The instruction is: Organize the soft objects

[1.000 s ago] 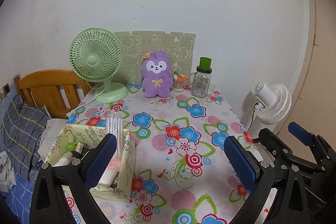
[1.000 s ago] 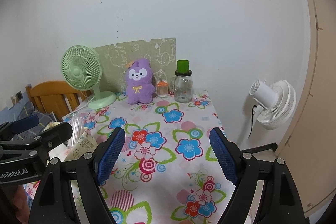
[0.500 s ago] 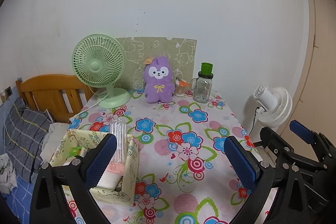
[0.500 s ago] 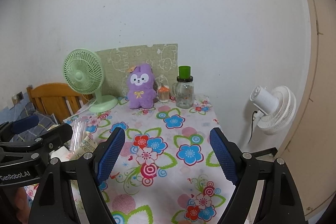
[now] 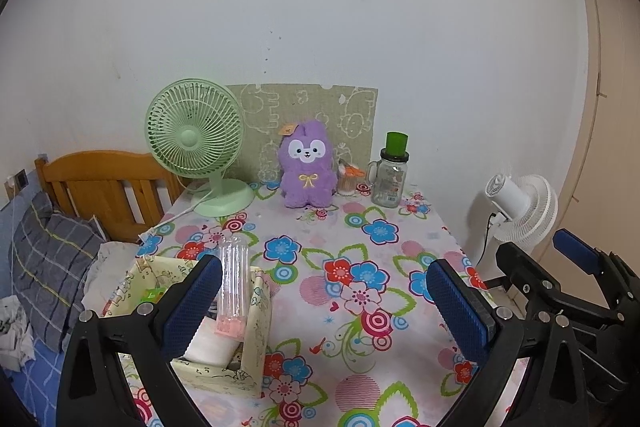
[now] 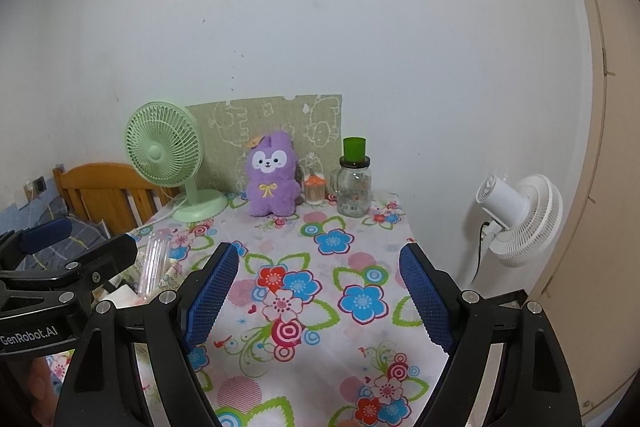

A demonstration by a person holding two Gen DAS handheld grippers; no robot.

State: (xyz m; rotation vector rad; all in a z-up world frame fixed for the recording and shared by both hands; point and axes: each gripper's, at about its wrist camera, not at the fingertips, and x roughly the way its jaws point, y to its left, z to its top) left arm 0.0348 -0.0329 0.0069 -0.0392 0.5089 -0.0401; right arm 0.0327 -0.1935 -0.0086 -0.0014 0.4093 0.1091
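Observation:
A purple plush bunny (image 5: 306, 167) sits upright at the back of the flowered table (image 5: 360, 307), against a green patterned board; it also shows in the right wrist view (image 6: 272, 177). My left gripper (image 5: 324, 303) is open and empty above the table's near part. My right gripper (image 6: 318, 299) is open and empty, also well short of the plush; it shows at the right edge of the left wrist view (image 5: 576, 267). A cream fabric box (image 5: 224, 355) stands at the table's left, by my left finger.
A green desk fan (image 5: 196, 143) stands left of the plush. A glass jar with a green lid (image 5: 390, 175) and a small orange-topped jar (image 5: 348, 181) stand right of it. A clear tube (image 5: 234, 287) sticks out of the box. A white floor fan (image 5: 520, 211) and a bed (image 5: 60, 247) flank the table.
Both grippers have pulled back and risen a little; the plush and the table's back look farther and lower in view. Both stay open.

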